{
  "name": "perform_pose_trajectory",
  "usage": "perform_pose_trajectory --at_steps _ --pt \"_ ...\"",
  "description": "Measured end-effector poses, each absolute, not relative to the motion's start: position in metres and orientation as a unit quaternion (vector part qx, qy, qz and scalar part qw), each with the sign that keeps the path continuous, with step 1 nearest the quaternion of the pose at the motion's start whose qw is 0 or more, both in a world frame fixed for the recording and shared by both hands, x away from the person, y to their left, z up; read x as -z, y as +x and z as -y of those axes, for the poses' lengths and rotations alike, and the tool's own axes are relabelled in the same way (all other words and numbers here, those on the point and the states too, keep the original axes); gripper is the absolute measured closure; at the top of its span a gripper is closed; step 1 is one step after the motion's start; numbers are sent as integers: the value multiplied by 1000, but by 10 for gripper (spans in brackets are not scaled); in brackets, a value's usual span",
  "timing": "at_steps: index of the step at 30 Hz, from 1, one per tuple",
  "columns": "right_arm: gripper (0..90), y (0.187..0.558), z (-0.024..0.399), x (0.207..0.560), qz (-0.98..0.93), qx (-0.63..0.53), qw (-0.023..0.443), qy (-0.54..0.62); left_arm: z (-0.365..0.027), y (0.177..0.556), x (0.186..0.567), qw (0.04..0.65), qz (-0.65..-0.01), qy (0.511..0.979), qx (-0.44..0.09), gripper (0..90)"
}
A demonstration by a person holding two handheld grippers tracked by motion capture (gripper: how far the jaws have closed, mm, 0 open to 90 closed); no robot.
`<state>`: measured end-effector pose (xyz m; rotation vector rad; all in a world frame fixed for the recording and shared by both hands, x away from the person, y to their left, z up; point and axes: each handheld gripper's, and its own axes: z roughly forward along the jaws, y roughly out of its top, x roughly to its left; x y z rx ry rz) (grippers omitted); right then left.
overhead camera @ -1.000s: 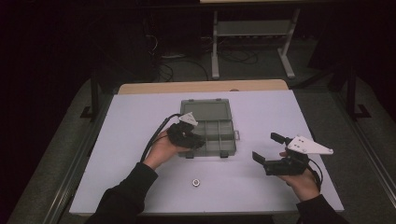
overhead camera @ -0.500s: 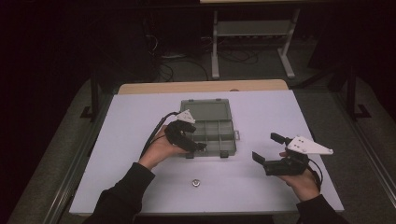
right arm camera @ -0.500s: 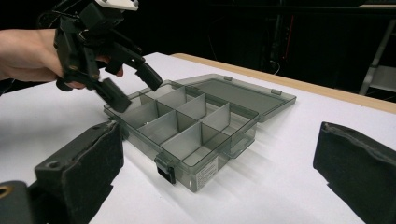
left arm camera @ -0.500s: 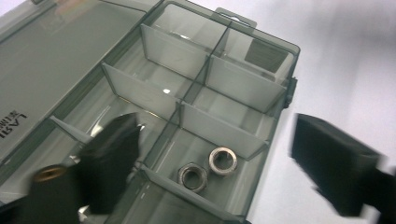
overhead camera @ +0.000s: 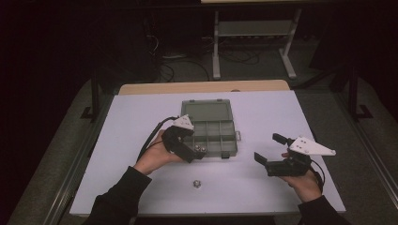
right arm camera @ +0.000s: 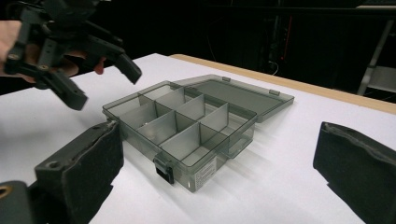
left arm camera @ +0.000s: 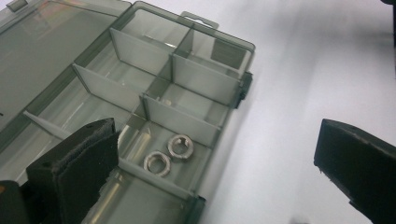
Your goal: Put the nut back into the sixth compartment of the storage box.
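While hovering over the near left corner of the organizer box (overhead camera: 220, 136), left gripper (overhead camera: 187, 146) released, jaws wide and just opened, nothing between them.

Below these jaws, two metal nuts (left arm camera: 169, 154) lying side by side, touching, in a front compartment of the box, seen in the left gripper view. Right gripper (overhead camera: 273, 150) also released and empty, held above the white table (overhead camera: 131, 117), well apart to the right of the box. Lid of the box folded back flat on the far side. One more nut (overhead camera: 197, 183) alone on the table, near the front edge, between both hands.
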<state>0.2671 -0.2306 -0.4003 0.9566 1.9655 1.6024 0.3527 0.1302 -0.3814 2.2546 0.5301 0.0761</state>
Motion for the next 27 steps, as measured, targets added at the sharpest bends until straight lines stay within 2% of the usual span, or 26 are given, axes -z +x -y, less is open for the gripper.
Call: perform_pose_trajectory --at_steps 27 --pt "10 267 232 401 -708 -576 216 347 -142 294 412 394 -198 897 -3 0"
